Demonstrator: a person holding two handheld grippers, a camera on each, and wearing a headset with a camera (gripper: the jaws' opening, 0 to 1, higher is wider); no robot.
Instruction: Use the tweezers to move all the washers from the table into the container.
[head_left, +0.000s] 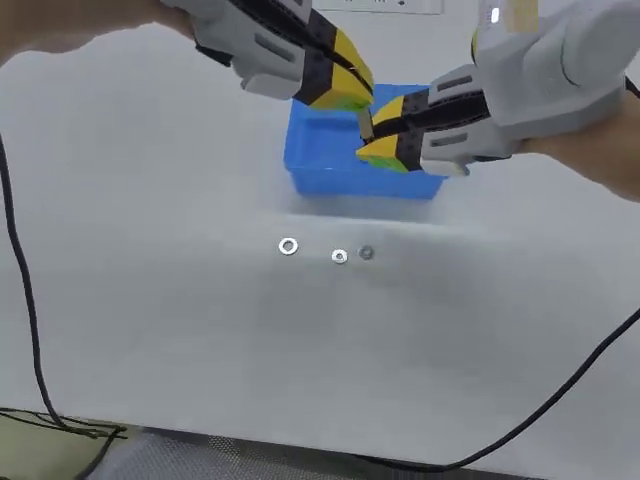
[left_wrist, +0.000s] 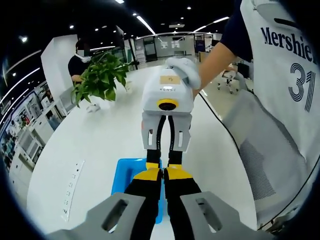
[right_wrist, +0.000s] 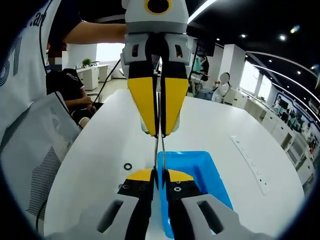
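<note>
Washers (head_left: 340, 257) lie flat on the white table (head_left: 150, 330). All three are in front of the blue container (head_left: 330, 175), on the side nearer to the person and apart from its wall. The left washer (head_left: 288, 246) lies before the container's left corner, a little away from the other two. The middle washer (head_left: 340, 257) and the right washer (head_left: 366, 253) lie near each other, not touching, before the middle of the container's front wall; the right one looks blurred.

The left gripper (head_left: 362, 92) comes in from the container's left side, with its tips over the rear rim. Its yellow-tipped jaws are pressed together on one end of the tweezers (right_wrist: 157, 152). The tweezers are a thin metal pair, held in the air above the container between the two grippers. The right gripper (head_left: 372, 140) comes in from the container's right side, and its jaws are also closed on the tweezers, at the other end. The two gripper tips almost meet above the container.
</note>
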